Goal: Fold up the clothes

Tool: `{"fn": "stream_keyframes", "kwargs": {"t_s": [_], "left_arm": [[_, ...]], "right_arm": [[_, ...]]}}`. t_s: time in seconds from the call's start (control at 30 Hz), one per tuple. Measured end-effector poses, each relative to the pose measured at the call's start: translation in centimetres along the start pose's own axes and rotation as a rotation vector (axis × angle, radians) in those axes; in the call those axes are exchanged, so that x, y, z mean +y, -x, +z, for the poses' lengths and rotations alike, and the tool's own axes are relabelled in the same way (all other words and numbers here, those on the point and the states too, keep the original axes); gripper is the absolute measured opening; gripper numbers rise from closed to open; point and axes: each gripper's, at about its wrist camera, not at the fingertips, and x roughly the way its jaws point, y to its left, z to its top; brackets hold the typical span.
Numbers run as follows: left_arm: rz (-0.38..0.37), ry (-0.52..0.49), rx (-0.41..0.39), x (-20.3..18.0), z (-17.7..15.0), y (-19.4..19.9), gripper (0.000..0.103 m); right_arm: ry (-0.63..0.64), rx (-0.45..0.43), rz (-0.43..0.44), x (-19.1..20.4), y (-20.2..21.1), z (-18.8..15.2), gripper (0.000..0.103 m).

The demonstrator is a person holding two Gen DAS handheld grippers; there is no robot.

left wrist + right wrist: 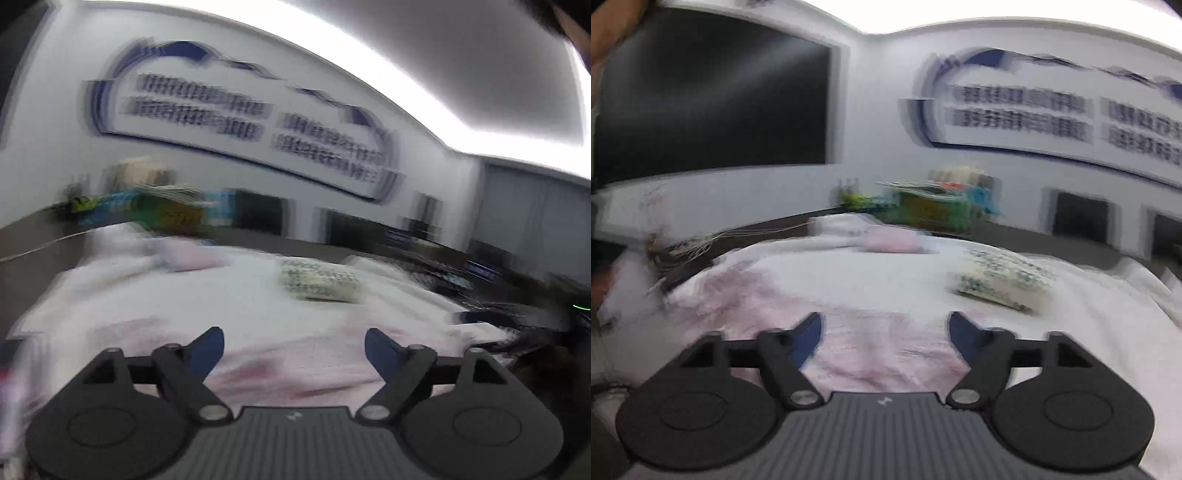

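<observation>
Both views are motion-blurred. A pale pink garment [280,365] lies spread on the white-covered table [221,295], right under my left gripper [294,343], which is open and empty above it. The same pink garment [886,350] lies below my right gripper [885,328], also open and empty. A folded white cloth with a green print [319,282] sits farther back to the right; it also shows in the right wrist view [997,282]. A folded pink piece [892,240] lies at the far edge.
A heap of colourful items [934,206] stands at the back of the table against the wall. Cables [701,240] lie at the left edge. A dark screen [713,99] hangs on the left wall. Dark equipment [480,280] sits to the right of the table.
</observation>
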Motion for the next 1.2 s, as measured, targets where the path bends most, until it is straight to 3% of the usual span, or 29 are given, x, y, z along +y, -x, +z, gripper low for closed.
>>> {"fn": "stream_keyframes", "kwargs": {"t_s": [0.17, 0.27, 0.37, 0.47, 0.57, 0.6, 0.63, 0.67, 0.7, 0.73, 0.77, 0.8, 0.87, 0.9, 0.97, 1.0, 1.03, 1.1, 1.13, 1.2], "left_arm": [[-0.254, -0.151, 0.163, -4.6, -2.0, -5.1, 0.083], [-0.286, -0.316, 0.185, -6.7, -4.4, -5.9, 0.083], [-0.158, -0.507, 0.167, -7.2, -4.6, -7.6, 0.083], [-0.014, -0.558, 0.205, -5.5, -2.5, -11.0, 0.083], [0.038, -0.591, 0.334, -4.3, -1.6, -14.7, 0.081], [0.044, -0.6, 0.386, -4.0, -1.5, -15.9, 0.081], [0.045, -0.591, 0.435, -3.8, -1.6, -17.3, 0.079], [0.063, -0.547, 0.49, -3.4, -1.6, -18.6, 0.064], [0.047, -0.493, 0.519, -3.0, -1.3, -19.3, 0.043], [0.031, -0.438, 0.548, -2.5, -1.0, -19.9, 0.028], [0.024, -0.395, 0.589, -1.9, -0.2, -20.3, 0.001], [0.039, -0.352, 0.595, -1.5, 0.5, -20.7, 0.002], [0.078, -0.227, 0.555, 0.4, 2.9, -21.7, 0.002], [0.102, -0.167, 0.536, 1.4, 4.2, -22.2, 0.002], [0.221, -0.132, 0.428, 3.1, 5.7, -23.4, 0.004], [0.28, -0.114, 0.373, 3.9, 6.5, -24.0, 0.01], [0.332, -0.107, 0.36, 4.6, 6.7, -25.1, 0.013], [0.325, -0.063, 0.367, 5.9, 7.4, -24.1, 0.027], [0.321, -0.042, 0.37, 6.6, 7.8, -23.5, 0.033], [0.302, -0.014, 0.36, 7.5, 8.4, -21.4, 0.064]], "right_arm": [[0.234, 0.111, 0.113, 2.2, -1.1, -0.6, 0.085], [0.313, 0.191, 0.112, 2.9, -0.2, -1.4, 0.085], [0.362, 0.203, 0.037, 2.9, 0.4, -1.6, 0.085], [0.356, 0.128, -0.035, 2.3, -1.9, -0.2, 0.084], [0.401, 0.085, -0.051, 1.6, -5.3, 0.7, 0.083], [0.418, 0.098, -0.04, 1.1, -6.8, 0.9, 0.078], [0.397, 0.121, -0.006, 0.3, -7.7, 1.1, 0.067], [0.37, 0.144, 0.031, -0.6, -8.5, 1.4, 0.058], [0.343, 0.167, 0.067, -1.5, -9.3, 1.6, 0.034], [0.316, 0.19, 0.104, -2.3, -10.1, 1.8, 0.02], [0.289, 0.213, 0.141, -3.2, -10.9, 2.1, 0.015], [0.261, 0.236, 0.178, -4.1, -11.7, 2.3, 0.011], [0.251, 0.198, 0.183, -5.1, -11.7, 3.7, 0.007], [0.214, 0.169, 0.127, -5.8, -12.1, 4.5, 0.007], [0.131, 0.109, -0.001, -7.4, -13.3, 6.2, 0.007], [0.089, 0.079, -0.065, -8.1, -13.9, 7.0, 0.009], [0.047, 0.049, -0.129, -8.9, -14.4, 7.9, 0.016], [0.032, 0.084, -0.299, -9.5, -16.2, 8.4, 0.039], [0.034, 0.074, -0.323, -9.4, -16.0, 8.4, 0.041], [0.04, 0.045, -0.355, -9.1, -15.2, 8.2, 0.041]]}}
